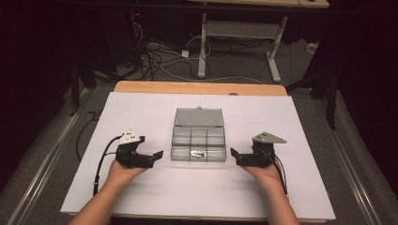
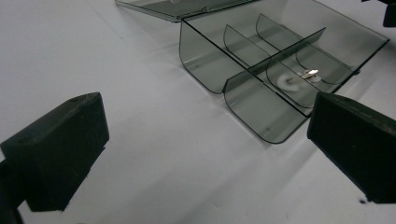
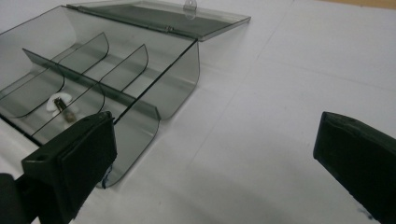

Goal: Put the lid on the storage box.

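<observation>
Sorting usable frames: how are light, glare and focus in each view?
High view: white mat bright, surroundings nearly black, slightly soft. Left gripper view: clear box sharp, a glint on the small metal piece, near jaws soft. Right gripper view: even light, lid sharp, near jaws blurred.

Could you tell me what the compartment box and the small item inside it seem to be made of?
The compartment box looks like smoke-tinted transparent plastic, glossy: the white surface shows through its walls and dividers, and its edges catch light. The small item in the near middle compartment seems part white plastic or rubber, a matte ring, part shiny metal, judging by its bright glint; it is too small to be sure.
</observation>
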The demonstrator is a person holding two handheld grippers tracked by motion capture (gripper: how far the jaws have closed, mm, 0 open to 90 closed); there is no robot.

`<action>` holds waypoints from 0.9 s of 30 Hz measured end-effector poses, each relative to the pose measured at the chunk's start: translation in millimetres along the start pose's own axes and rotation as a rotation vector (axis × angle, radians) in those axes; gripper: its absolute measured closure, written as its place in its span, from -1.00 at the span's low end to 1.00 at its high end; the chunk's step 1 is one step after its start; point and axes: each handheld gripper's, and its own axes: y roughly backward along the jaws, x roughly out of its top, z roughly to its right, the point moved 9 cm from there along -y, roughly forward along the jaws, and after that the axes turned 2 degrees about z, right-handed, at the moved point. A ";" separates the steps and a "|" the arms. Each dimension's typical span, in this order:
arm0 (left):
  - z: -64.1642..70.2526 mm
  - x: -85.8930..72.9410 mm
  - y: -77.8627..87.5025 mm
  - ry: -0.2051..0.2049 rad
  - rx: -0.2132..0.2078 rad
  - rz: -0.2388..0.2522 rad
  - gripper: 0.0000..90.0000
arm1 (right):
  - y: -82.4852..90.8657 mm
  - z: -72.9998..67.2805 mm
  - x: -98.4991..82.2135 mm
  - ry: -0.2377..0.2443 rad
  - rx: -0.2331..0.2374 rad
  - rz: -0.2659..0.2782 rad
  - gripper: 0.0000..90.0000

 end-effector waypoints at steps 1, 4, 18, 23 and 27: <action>-1.1 0.9 -1.9 -0.001 0.004 0.000 -1.00 | -1.1 1.2 2.4 -0.003 0.000 0.004 -1.00; -3.2 4.2 -6.7 0.013 -0.001 0.002 -1.00 | -5.4 5.0 9.2 -0.011 -0.005 0.004 -0.99; -20.6 18.8 -26.1 0.035 0.010 -0.013 -1.00 | -37.9 11.1 37.3 -0.036 -0.001 -0.012 -0.88; -21.0 21.7 -36.6 0.041 -0.010 -0.021 -1.00 | -51.7 12.0 43.1 -0.047 0.002 -0.029 -0.83; -20.3 24.0 -44.2 0.043 -0.017 -0.024 -1.00 | -60.4 11.4 49.1 -0.046 0.003 -0.039 -0.79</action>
